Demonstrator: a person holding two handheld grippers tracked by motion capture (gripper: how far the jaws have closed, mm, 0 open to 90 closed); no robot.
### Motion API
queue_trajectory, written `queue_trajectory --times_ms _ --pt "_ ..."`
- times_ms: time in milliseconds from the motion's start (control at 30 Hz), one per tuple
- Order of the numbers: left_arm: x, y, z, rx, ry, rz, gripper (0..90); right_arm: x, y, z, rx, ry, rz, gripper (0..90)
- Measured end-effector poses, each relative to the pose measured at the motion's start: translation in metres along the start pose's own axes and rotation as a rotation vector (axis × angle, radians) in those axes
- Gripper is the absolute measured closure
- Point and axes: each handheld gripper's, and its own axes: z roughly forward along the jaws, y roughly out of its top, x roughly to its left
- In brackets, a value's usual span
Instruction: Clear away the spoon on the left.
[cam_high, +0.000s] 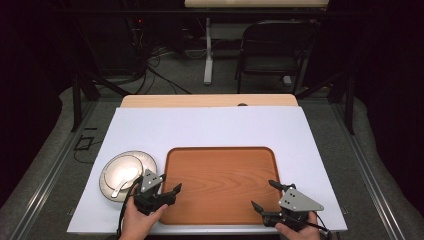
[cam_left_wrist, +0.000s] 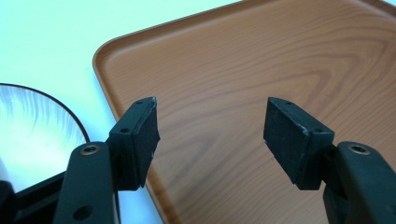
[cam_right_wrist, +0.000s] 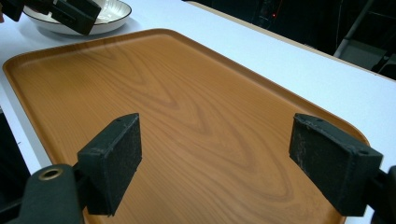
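1. Holding your left gripper (cam_high: 169, 183) over the near left corner of the tray (cam_high: 220, 170), you have its jaws spread wide and empty.
2. Your right gripper (cam_high: 263, 196) hangs over the tray's near right corner, jaws wide apart, gripping nothing.
3. Left of the tray, on the white table (cam_high: 210, 125), a bowl (cam_high: 126, 172) holds a white spoon (cam_high: 122, 179).

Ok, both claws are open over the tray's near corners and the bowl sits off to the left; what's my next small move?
Probably swing the left claw left toward the bowl. It is open and empty, hanging over the tray's near-left corner with the bowl and its spoon right beside it on the white mat, while the tray is bare.
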Motion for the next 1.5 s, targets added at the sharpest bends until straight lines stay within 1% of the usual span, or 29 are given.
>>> queue_trajectory --times_ms 167,200,333,433,567,600,767,900,967,1067,1167,1233,1267,1300,1400,1500 --pt "0.0 0.001 -0.005 -0.004 0.005 -0.013 36.8 0.0 0.0 0.0 -0.004 -0.003 -0.004 16.7" --pt "0.0 0.002 -0.006 -0.011 0.003 -0.021 37.1 0.0 0.0 0.0 -0.005 -0.004 -0.003 16.7" --pt "0.0 0.003 -0.011 -0.022 0.007 -0.029 37.9 -0.001 0.0 -0.001 -0.005 -0.007 -0.002 16.7" --pt "0.002 0.003 -0.019 -0.03 0.02 -0.042 38.8 0.0 0.001 0.0 -0.004 -0.002 -0.005 16.7" --pt "0.005 0.003 -0.028 -0.034 0.042 -0.044 40.2 0.0 0.001 0.0 -0.007 -0.003 -0.002 16.7" --pt "0.006 0.002 -0.03 -0.037 0.047 -0.052 40.6 0.0 0.001 0.0 -0.008 -0.003 -0.002 16.7" --pt "0.013 0.003 -0.039 -0.048 0.069 -0.063 41.4 0.0 0.001 0.0 -0.004 -0.001 -0.003 16.7" --pt "0.017 0.001 -0.046 -0.06 0.09 -0.09 40.6 0.0 0.001 0.0 -0.004 -0.001 -0.005 16.7" --pt "0.018 0.001 -0.049 -0.061 0.093 -0.1 40.2 0.0 0.001 0.0 -0.004 0.0 -0.004 16.7" --pt "0.02 0.001 -0.054 -0.047 0.103 -0.122 40.0 0.0 0.001 0.001 -0.004 0.001 -0.006 16.7" --pt "0.023 0.0 -0.059 -0.034 0.092 -0.152 40.4 0.0 0.001 0.001 -0.004 0.001 -0.005 16.7" --pt "0.025 -0.001 -0.061 -0.04 0.093 -0.154 40.5 0.0 0.001 0.001 -0.004 0.001 -0.005 16.7" --pt "0.026 -0.001 -0.064 -0.034 0.12 -0.144 38.9 0.0 0.001 0.001 -0.005 0.001 -0.006 16.7" --pt "0.027 -0.002 -0.066 -0.03 0.132 -0.137 38.4 0.0 0.001 0.001 -0.004 0.001 -0.005 16.7" --pt "0.029 -0.003 -0.072 -0.035 0.144 -0.145 37.8 0.0 0.001 0.001 -0.003 0.002 -0.002 16.7" --pt "0.031 -0.004 -0.078 -0.038 0.152 -0.144 37.4 0.001 0.001 0.001 -0.003 0.002 -0.001 16.7"
